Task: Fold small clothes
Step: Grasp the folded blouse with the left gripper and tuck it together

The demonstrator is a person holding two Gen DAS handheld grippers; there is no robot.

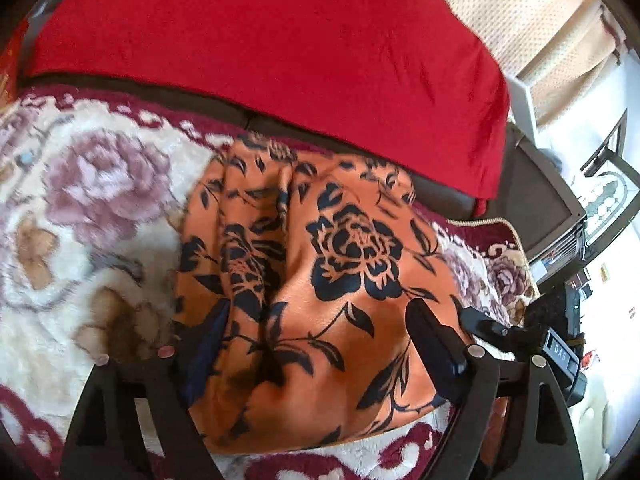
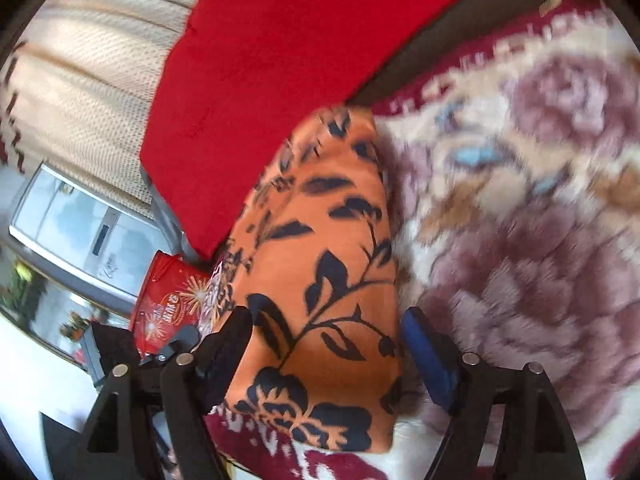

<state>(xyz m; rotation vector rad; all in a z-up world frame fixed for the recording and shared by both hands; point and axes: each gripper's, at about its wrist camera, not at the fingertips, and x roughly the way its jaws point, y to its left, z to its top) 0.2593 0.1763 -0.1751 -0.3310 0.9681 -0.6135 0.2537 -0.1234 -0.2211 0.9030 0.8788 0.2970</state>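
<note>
Folded once into a narrow orange floral garment (image 1: 320, 256) at centre on the floral plush blanket (image 1: 80, 208), red throw (image 1: 260, 40) at 12 o'clock. Left hand-held gripper (image 1: 316, 340) and right hand-held gripper (image 2: 326, 344) spread wide, straddling cloth, gripping nothing. Further folds seemingly left.

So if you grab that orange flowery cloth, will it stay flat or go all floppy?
Probably floppy: the orange cloth already lies in soft folds and humps on the fluffy blanket. It looks thin, so likely light. Its smooth sheen hints it may slip between the fingers.
</note>
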